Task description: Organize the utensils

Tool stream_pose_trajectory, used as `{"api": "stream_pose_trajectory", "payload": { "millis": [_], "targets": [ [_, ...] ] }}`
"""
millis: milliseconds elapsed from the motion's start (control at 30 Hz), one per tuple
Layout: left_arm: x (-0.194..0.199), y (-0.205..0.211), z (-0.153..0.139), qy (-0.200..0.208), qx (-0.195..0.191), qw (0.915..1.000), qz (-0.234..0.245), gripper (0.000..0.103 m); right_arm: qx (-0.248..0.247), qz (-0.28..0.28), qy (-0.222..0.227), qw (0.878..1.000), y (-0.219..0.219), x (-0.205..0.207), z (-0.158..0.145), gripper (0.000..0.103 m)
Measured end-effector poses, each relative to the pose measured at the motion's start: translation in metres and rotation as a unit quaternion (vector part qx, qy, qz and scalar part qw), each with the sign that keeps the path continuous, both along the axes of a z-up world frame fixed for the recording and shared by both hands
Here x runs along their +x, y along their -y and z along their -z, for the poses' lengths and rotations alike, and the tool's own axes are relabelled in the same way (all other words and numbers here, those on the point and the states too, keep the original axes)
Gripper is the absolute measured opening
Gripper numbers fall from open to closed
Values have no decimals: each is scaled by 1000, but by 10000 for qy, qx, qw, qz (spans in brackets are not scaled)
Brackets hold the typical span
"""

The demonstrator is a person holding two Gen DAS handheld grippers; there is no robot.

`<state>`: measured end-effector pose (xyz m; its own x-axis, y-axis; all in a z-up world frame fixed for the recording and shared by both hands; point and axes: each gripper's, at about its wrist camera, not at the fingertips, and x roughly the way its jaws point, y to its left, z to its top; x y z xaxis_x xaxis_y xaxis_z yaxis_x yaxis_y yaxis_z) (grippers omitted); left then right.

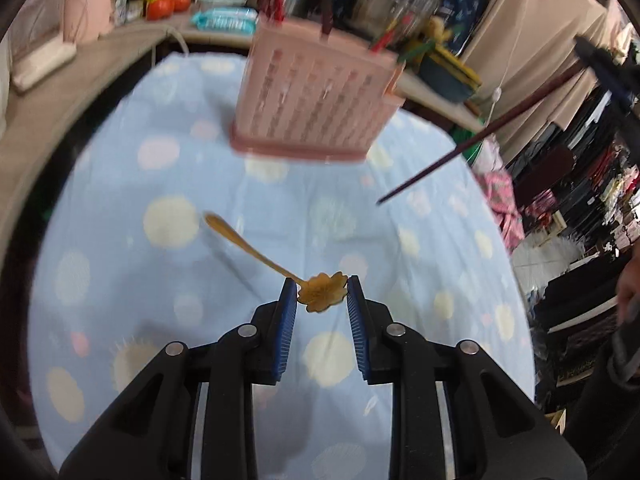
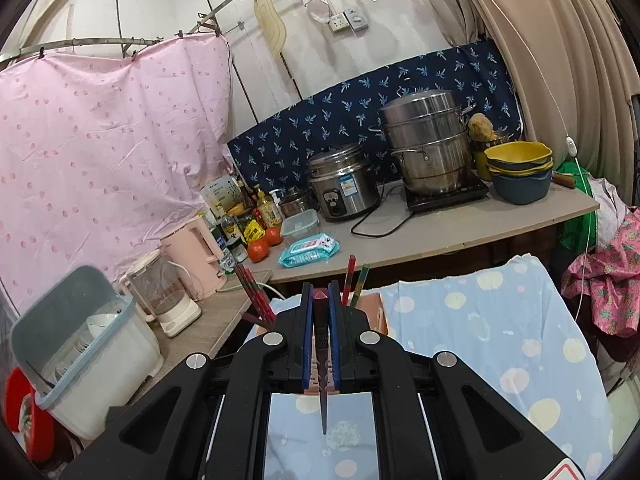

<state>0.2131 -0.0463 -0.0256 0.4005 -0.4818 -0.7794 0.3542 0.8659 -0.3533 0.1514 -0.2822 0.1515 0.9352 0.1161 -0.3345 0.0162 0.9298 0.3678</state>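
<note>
Grippers hovered in front of the pink utensil holder. The left gripper pinched a golden spoon by its flower end; the right gripper clamped 1 dark chopstick.

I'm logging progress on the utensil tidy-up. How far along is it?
Done: several chopsticks already stand in the pink holder. In hand: the left claw grips a golden flower-ended spoon, and the right claw is shut on a dark chopstick. Left: both still need dropping into the holder; no other loose utensils show on the cloth.
</note>
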Motion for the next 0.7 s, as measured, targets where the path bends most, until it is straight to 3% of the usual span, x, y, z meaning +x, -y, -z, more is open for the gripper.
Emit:
{"api": "stream_pose_trajectory", "payload": {
  "millis": [133,267,367,567,700],
  "targets": [
    [-12,-3,28,-234,179,9996,50,24,-12,-39,-68,10000,-2,-4,6,7],
    [-25,-5,27,50,383,9992,86,26,6,-67,-87,9999,-2,-6,9,7],
    [-29,-1,24,240,607,9977,165,36,28,-86,-112,9999,-3,-7,11,7],
    [-21,8,42,-147,522,9985,-12,37,53,-104,-112,9999,-2,-9,14,7],
    [-17,14,56,-221,786,9966,-105,35,54,-106,-110,9999,-3,-9,14,7]
  ]
}}
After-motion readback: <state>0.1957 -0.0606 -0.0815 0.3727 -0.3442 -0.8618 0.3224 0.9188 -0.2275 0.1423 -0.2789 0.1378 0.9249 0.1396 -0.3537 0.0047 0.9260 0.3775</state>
